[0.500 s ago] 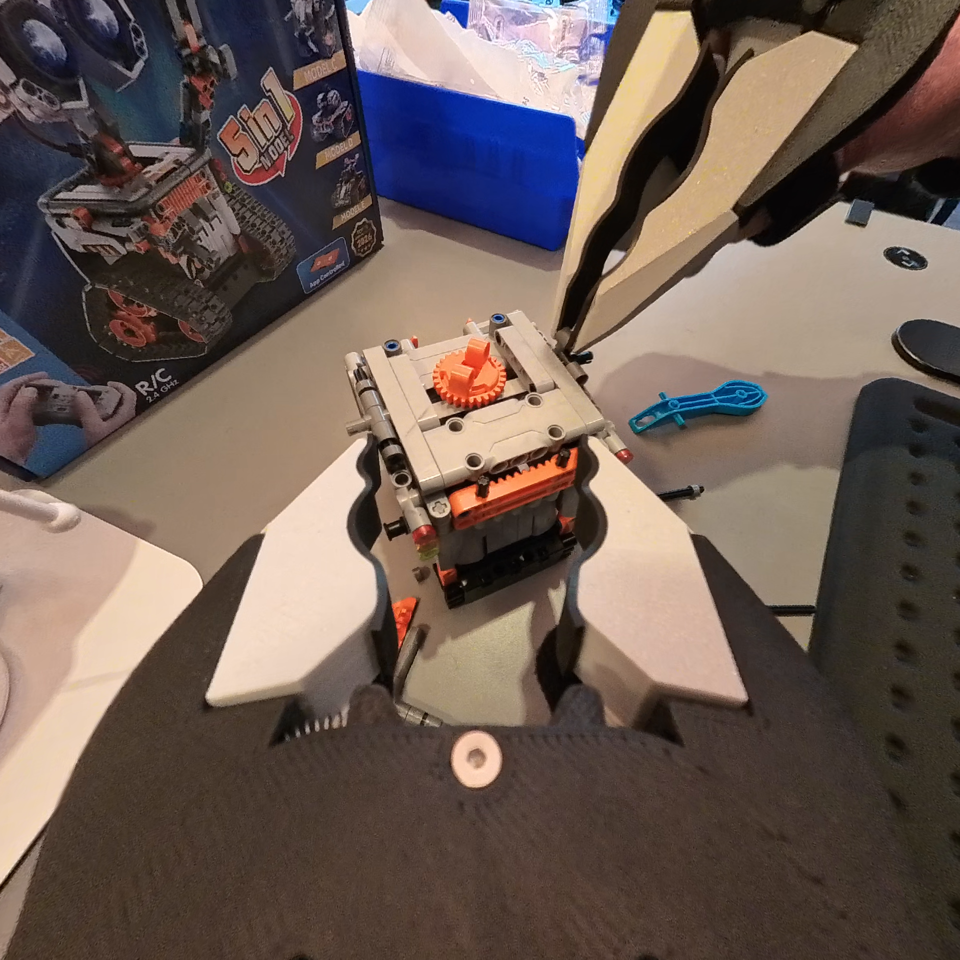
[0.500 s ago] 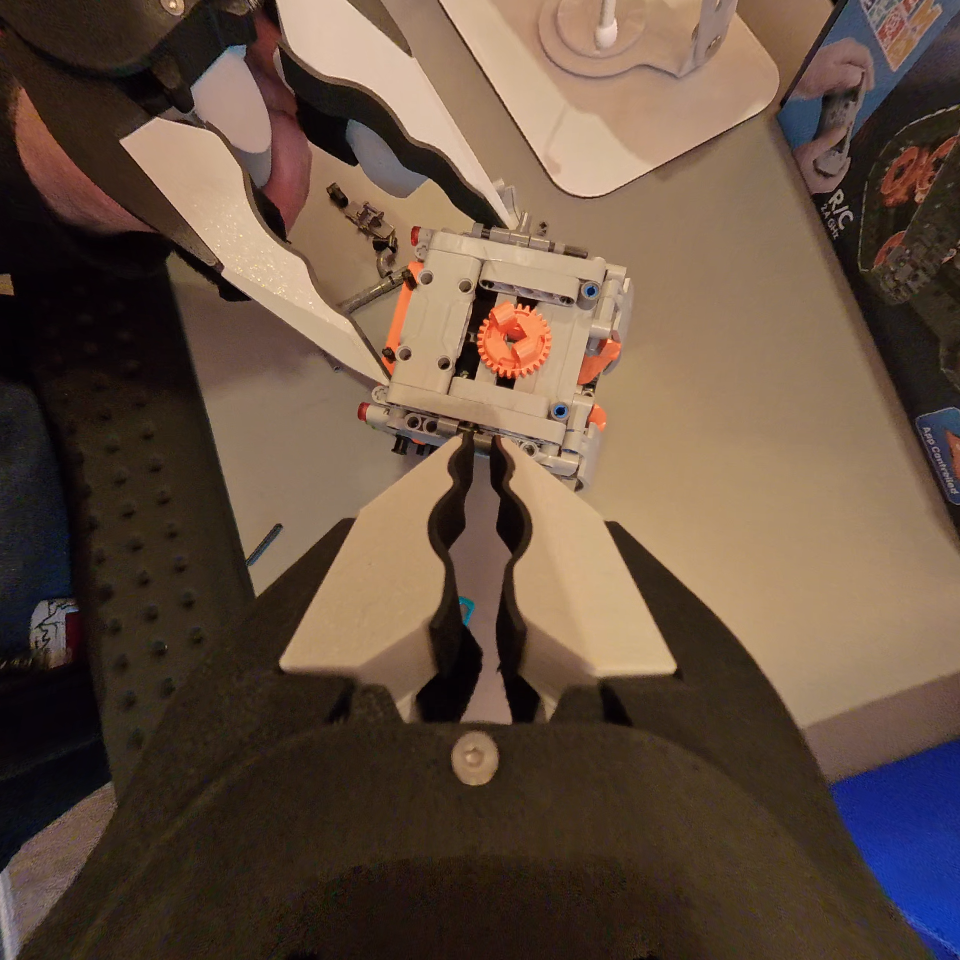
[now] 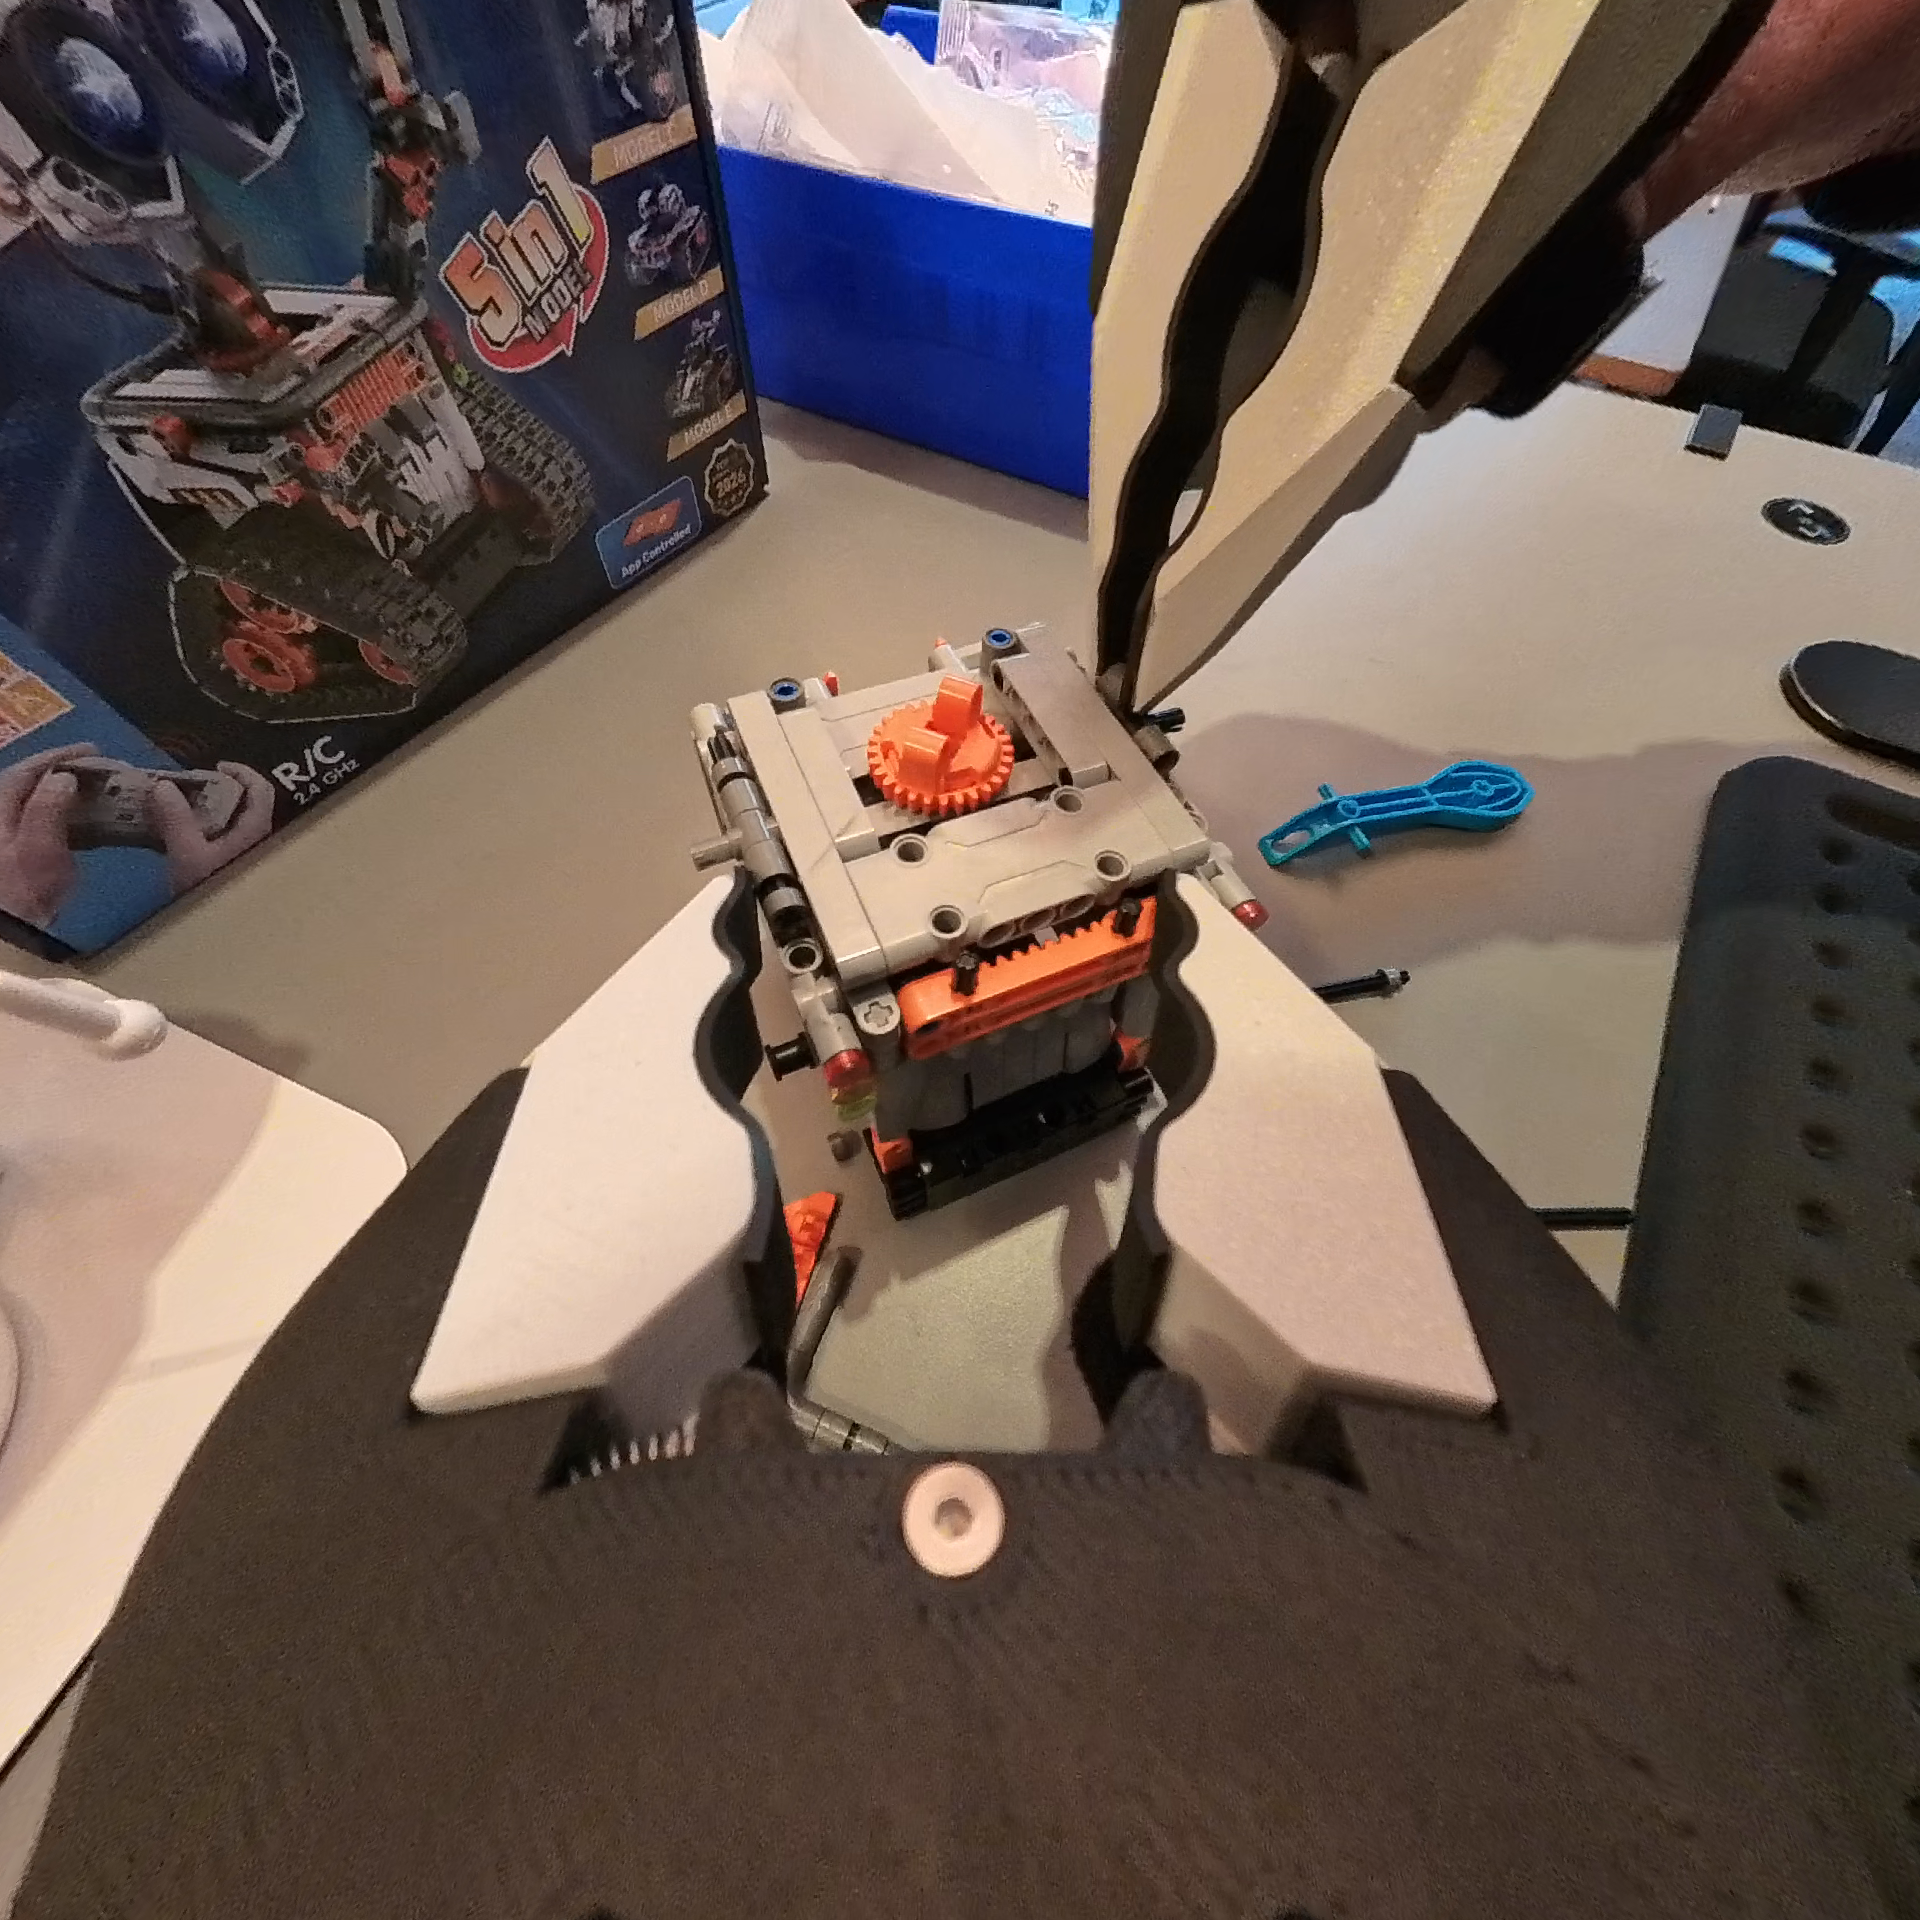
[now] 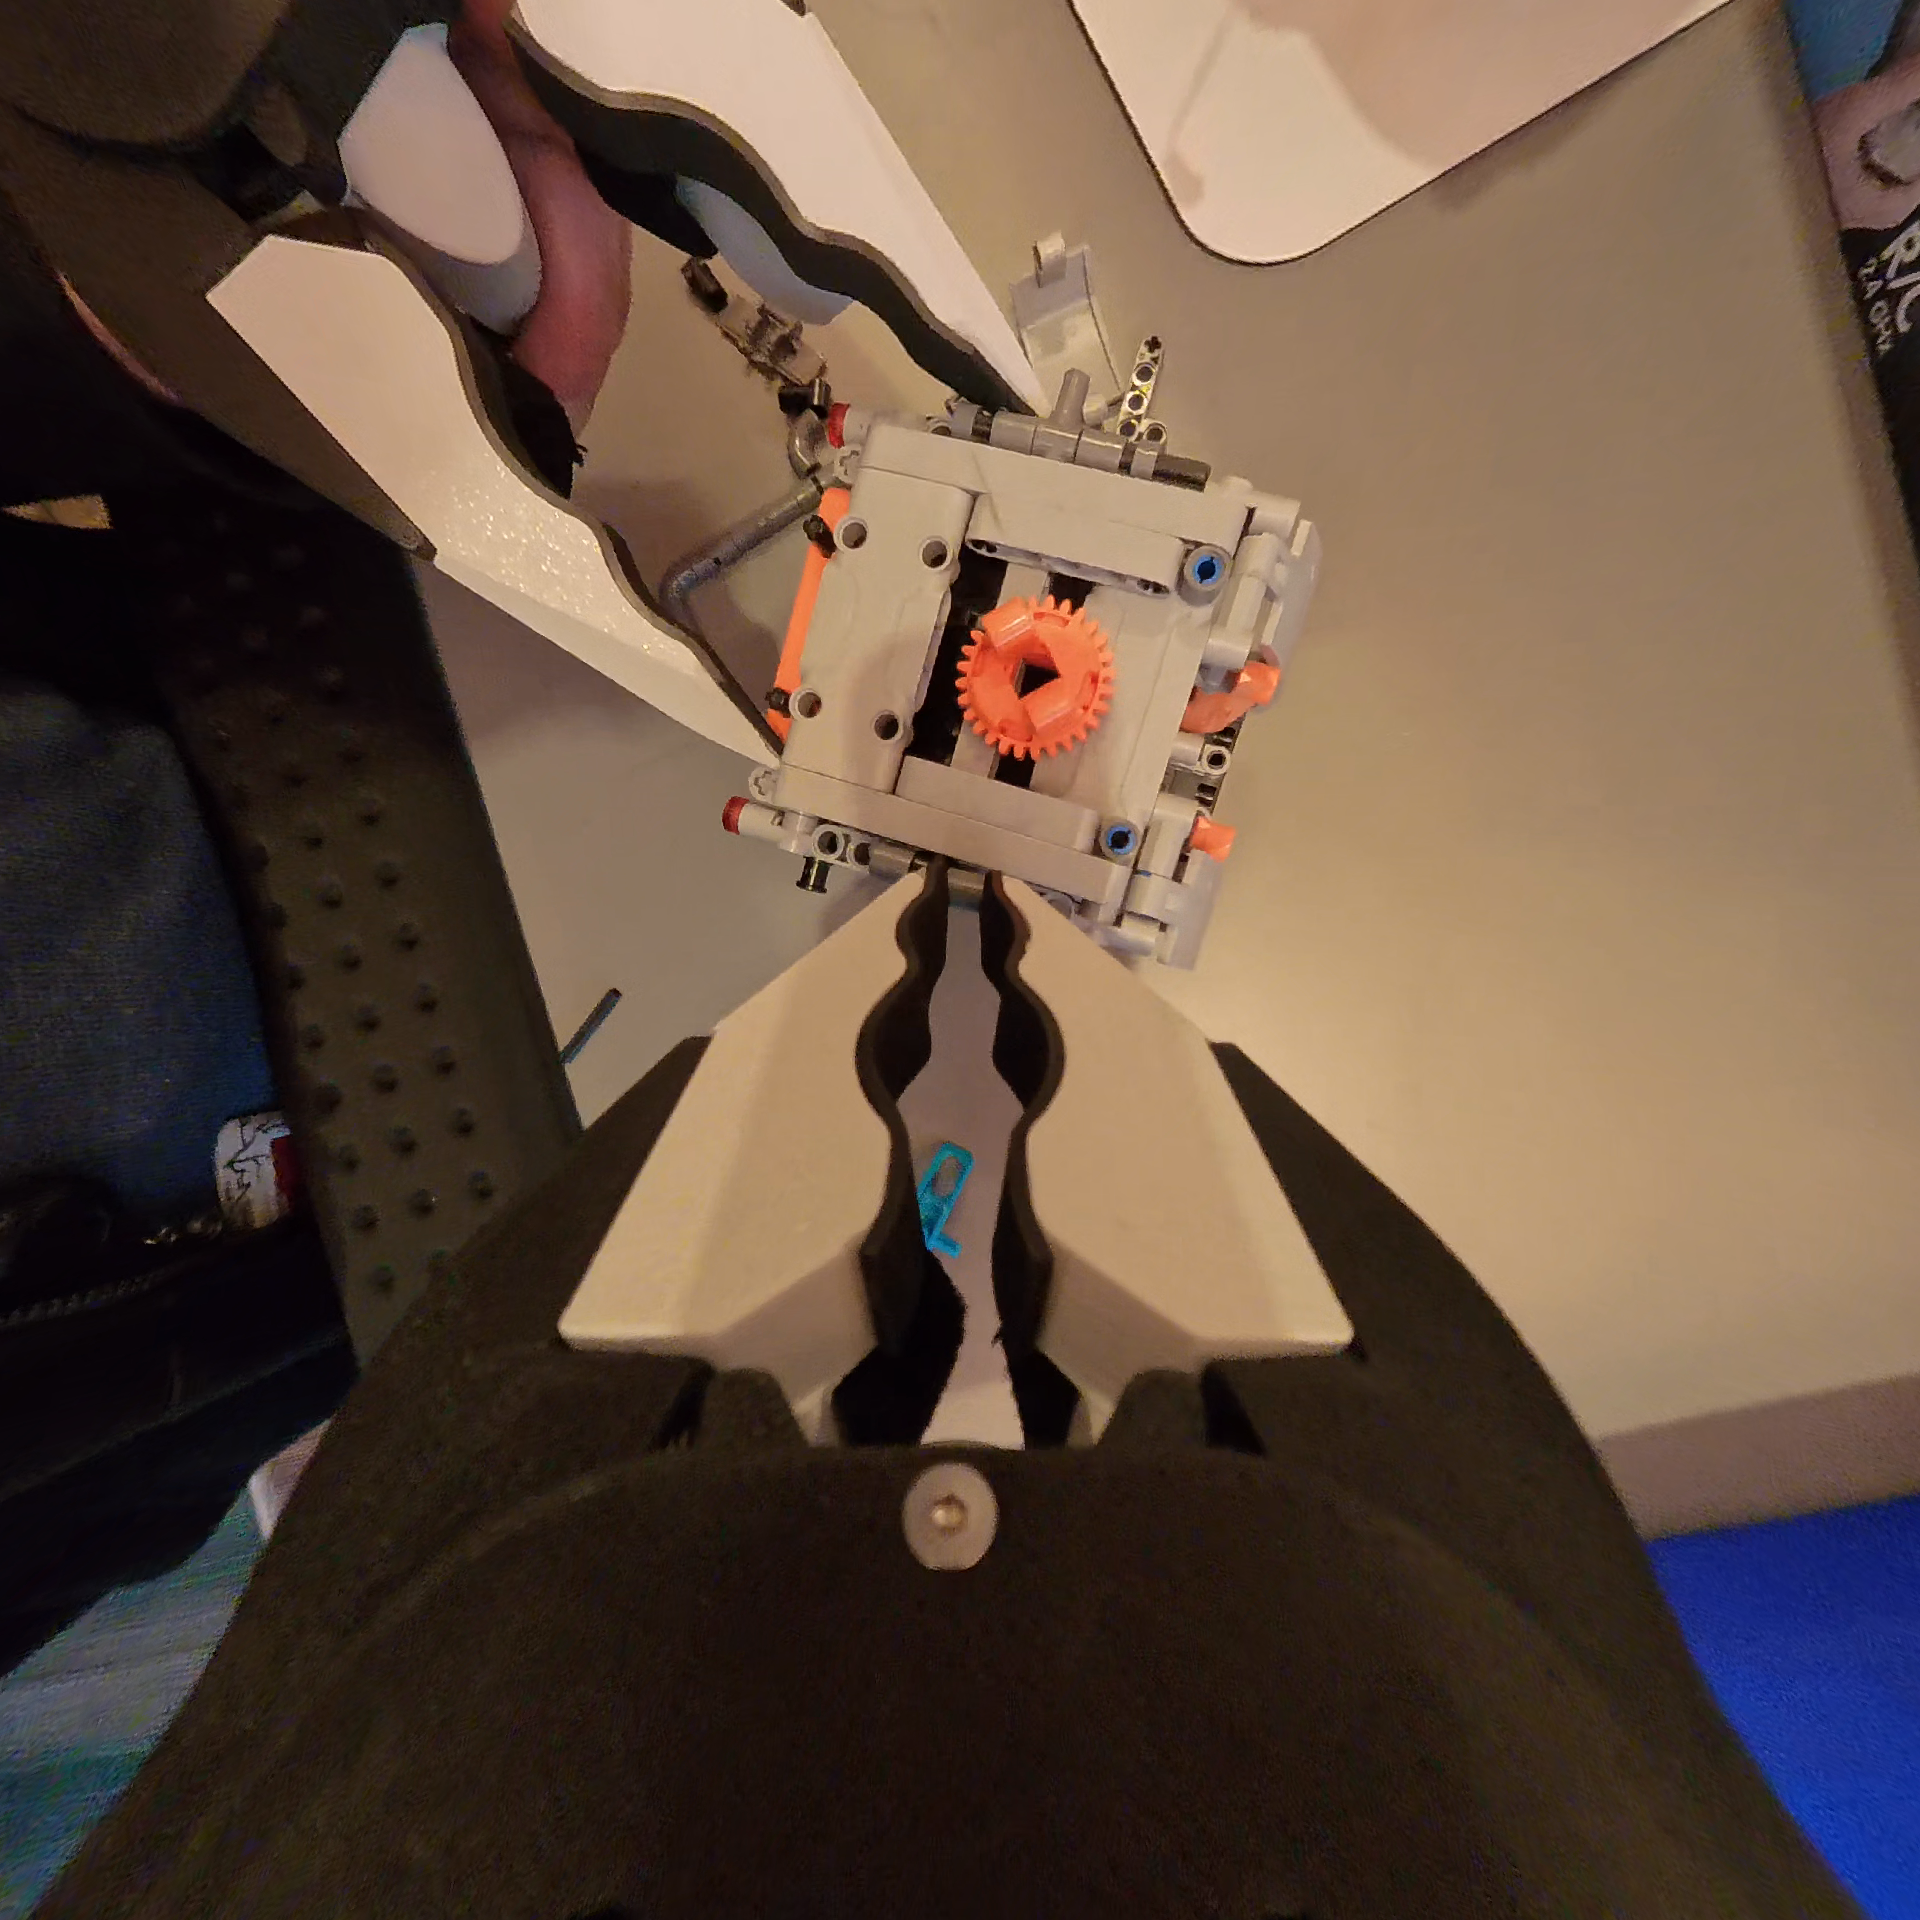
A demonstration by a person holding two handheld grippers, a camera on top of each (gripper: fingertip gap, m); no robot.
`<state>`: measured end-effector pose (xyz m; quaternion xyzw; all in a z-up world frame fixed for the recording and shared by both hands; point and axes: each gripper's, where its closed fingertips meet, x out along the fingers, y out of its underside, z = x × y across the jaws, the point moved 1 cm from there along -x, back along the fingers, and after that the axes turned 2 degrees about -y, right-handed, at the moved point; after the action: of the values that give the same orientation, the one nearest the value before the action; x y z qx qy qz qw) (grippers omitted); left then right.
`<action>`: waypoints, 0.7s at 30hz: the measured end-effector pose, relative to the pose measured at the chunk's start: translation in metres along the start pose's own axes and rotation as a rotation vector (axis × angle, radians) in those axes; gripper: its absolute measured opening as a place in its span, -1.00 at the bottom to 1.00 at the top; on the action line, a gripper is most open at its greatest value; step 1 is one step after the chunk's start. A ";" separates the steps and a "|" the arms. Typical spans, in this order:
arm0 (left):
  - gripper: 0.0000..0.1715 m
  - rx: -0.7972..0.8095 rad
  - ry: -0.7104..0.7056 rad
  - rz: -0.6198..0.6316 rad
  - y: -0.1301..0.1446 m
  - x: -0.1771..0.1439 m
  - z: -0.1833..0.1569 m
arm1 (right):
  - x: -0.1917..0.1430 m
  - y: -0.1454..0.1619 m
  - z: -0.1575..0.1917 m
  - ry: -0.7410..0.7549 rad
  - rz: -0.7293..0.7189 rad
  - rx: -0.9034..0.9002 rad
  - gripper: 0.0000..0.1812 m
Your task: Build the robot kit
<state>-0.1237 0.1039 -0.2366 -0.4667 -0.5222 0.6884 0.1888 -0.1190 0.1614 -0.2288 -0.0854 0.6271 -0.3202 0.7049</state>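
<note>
A grey block model [image 3: 966,883] with an orange gear [image 3: 938,753] on top is standing on the beige table [image 3: 499,831]. The left gripper [image 3: 961,997] is clamping it by two opposite sides. The right gripper [image 4: 961,883], nearly closed, is pinching a small grey pin at the model's top edge. Open table is lying beyond it, toward the toy box [image 3: 312,416] and blue bin [image 3: 914,312]. Only the left wrist view is showing a blue plastic tool [image 3: 1397,816] whole; only the right wrist view is showing loose grey parts [image 4: 1060,301] behind the model.
</note>
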 end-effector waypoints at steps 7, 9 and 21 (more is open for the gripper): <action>-0.14 -0.011 0.021 -0.007 0.001 0.000 0.002 | -0.004 -0.002 -0.001 -0.078 -0.084 0.084 -0.90; -0.14 -0.022 0.027 -0.004 0.001 -0.001 0.003 | -0.011 0.002 -0.007 -0.071 -0.123 0.125 -0.86; -0.15 -0.026 0.027 0.000 0.001 0.000 0.003 | -0.003 -0.001 -0.004 -0.038 -0.187 0.144 -1.00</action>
<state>-0.1262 0.1015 -0.2373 -0.4783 -0.5286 0.6751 0.1896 -0.1233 0.1639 -0.2264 -0.0988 0.5783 -0.4270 0.6881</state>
